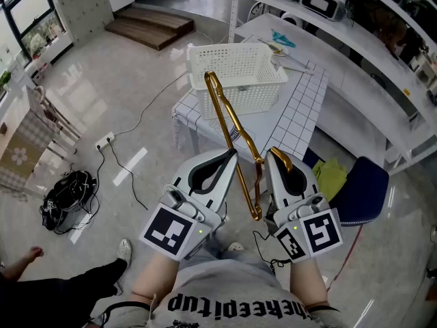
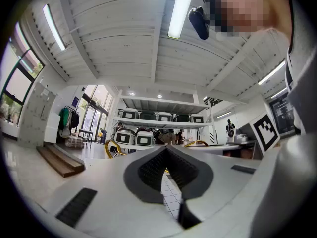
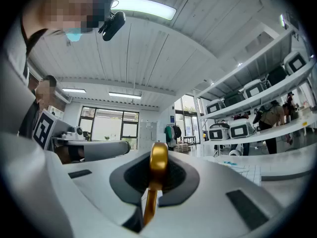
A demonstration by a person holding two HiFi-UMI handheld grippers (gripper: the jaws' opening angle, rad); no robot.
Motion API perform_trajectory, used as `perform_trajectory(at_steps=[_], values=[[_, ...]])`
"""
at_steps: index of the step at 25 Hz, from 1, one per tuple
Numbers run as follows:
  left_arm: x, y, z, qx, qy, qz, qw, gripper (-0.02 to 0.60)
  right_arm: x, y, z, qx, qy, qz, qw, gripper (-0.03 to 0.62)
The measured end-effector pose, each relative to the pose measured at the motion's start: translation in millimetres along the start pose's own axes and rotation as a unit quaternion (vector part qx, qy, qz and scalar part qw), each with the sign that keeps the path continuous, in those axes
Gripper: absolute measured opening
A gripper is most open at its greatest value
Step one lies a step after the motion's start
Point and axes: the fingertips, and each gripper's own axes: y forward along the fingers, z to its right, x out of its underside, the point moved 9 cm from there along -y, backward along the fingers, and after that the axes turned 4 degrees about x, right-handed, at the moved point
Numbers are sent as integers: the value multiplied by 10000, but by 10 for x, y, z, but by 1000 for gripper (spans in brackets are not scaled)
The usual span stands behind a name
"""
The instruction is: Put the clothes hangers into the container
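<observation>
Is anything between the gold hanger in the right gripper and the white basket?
Nothing visible does. The gold hanger, clamped in the right gripper, points toward the white basket, whose top is open; the left gripper sits beside it, off the path.

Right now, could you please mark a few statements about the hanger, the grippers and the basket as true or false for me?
1. The right gripper is shut on the gold hanger. True.
2. The left gripper holds a second hanger. False: its fingers are together with nothing between them.
3. The white basket stands on the floor. False: it stands on the table with the gridded cloth.
4. A wooden step lies on the floor beyond the table. True.
</observation>
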Motion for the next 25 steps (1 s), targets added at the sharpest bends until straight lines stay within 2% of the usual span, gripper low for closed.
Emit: perform_trajectory(at_steps=[4,7,13,25], values=[[33,-47,26,-12,-73,-153,9999,20,12,-32,-29,18,-7,7,10000,9],[7,-53,11,10,0,-11,10000,20,5,-29,-47,23,-17,14,10000,9],[0,-87,-65,18,-6,3,10000,20,-5,28,-101,51,-46,25,10000,9],[-11,-283,-439,-53,-18,-38,10000,20,24,343,-328,149,114,18,9998,11]])
